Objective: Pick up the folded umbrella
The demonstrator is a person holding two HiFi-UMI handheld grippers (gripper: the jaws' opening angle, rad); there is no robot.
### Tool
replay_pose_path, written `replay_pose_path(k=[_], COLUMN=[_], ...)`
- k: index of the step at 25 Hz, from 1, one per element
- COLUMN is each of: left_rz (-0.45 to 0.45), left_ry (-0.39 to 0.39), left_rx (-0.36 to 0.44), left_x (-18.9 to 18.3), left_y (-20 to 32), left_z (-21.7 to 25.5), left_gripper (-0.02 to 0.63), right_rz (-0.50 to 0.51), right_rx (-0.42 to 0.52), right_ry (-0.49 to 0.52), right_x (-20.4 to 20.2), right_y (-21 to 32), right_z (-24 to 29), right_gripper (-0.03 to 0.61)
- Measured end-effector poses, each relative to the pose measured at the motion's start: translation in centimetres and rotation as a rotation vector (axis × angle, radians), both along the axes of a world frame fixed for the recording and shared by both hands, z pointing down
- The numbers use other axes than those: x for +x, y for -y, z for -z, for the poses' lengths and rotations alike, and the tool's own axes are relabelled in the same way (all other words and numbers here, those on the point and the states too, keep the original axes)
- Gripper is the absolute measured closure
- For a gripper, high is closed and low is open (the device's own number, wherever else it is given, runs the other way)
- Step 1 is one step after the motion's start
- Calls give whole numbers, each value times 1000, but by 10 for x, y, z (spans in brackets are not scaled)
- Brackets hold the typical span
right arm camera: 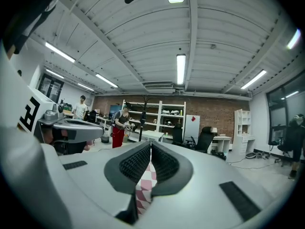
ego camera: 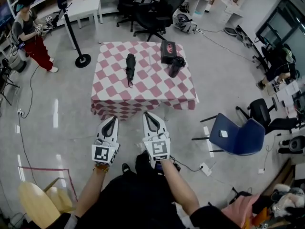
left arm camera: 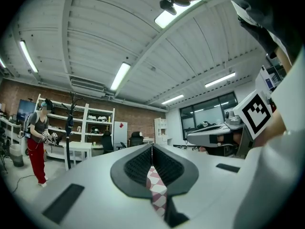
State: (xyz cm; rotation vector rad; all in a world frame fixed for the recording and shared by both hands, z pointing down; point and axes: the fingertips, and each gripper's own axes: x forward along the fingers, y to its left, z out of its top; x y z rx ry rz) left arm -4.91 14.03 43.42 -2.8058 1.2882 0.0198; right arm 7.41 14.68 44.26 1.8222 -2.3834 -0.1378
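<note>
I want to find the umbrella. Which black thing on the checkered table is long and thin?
The folded umbrella, lying alone on the left; the flat case and stubby bundle sit together at right.

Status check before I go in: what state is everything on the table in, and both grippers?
Folded black umbrella: lying flat on the cloth, untouched.
Red-and-white checked tablecloth: draped over the table.
Black rectangular case: lying flat at the far edge.
Dark cylindrical item: on its side beside the case.
Left gripper: jaws together, empty, short of the table.
Right gripper: jaws together, empty, short of the table.
</note>
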Motion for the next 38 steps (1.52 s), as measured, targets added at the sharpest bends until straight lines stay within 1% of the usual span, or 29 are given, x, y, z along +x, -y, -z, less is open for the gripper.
replay_pose_path(k=[3, 5, 8, 11, 17, 21, 26, 29, 30, 33, 38], left_rz=[3, 0, 20, 40, 51, 47, 26, -1, -11, -33, -56], left_ry=[32, 38, 48, 41, 51, 24, 27, 20, 11, -45, -75], left_rx=[-2, 5, 6, 23, 19, 26, 24, 41, 47, 41, 43], left_x=[20, 35, 51, 63, 75, 75, 68, 63, 60, 46, 20], left_y=[27, 43, 66, 88, 121, 150, 195, 226, 236, 263, 293], left_z=[-3, -5, -2, 0, -7, -6, -6, -1, 0, -3, 1], left_gripper=[597, 597, 597, 597, 597, 597, 597, 597, 597, 597, 597], right_rz=[-6, -8, -4, 6, 4, -20, -59, -77, -85, -112, -132], right_rx=[8, 13, 22, 15, -11, -16, -27, -38, -40, -44, -75], right_ry=[28, 57, 90, 97, 105, 97, 76, 57, 54, 47, 11], right_x=[28, 46, 69, 84, 100, 105, 100, 94, 91, 82, 63], right_y=[30, 49, 74, 95, 125, 151, 187, 212, 222, 251, 292], right_z=[-2, -2, 1, -4, -17, -21, -21, -20, -20, -22, -22], right_gripper=[561, 561, 561, 561, 561, 561, 561, 561, 561, 561, 561])
